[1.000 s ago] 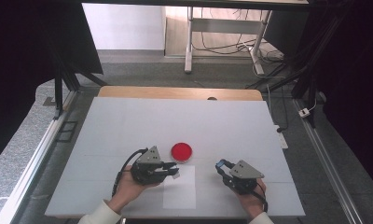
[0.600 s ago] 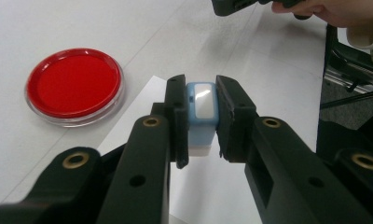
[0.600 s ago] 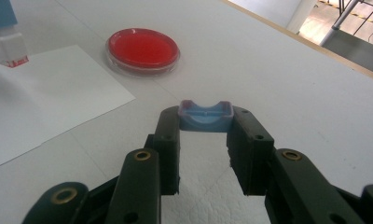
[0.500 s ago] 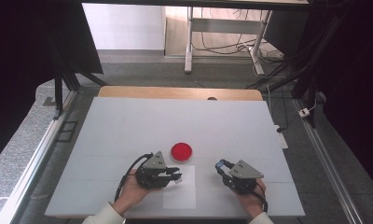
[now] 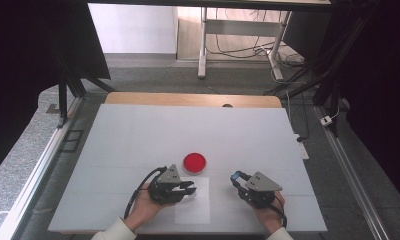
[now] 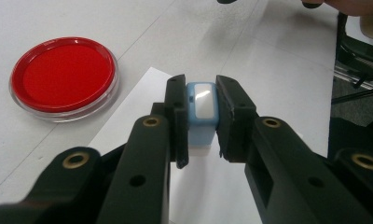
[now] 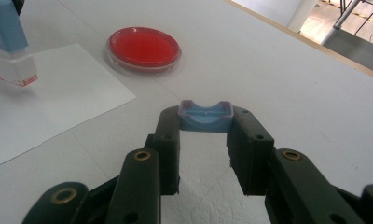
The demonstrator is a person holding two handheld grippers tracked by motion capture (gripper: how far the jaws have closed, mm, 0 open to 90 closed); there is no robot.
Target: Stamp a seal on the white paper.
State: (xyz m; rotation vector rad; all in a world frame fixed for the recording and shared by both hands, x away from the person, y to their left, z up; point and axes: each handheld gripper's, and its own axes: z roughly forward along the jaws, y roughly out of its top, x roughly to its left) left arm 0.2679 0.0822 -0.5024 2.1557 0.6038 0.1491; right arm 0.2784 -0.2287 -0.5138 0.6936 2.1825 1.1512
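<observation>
Near edge of the white table [image 5: 138,130]: 2 hand-held grippers. The left gripper [image 5: 187,188], jaws closed on a blue stamp [image 6: 201,105], holds it above the white paper sheet [image 5: 195,210]; in the right gripper view the stamp's underside carries red ink and hangs clear of the sheet. The right gripper [image 5: 236,178], beside the sheet, clamps a blue stamp cap [image 7: 206,115]. Beyond the sheet lies 1 round red ink pad [image 5: 194,162].
</observation>
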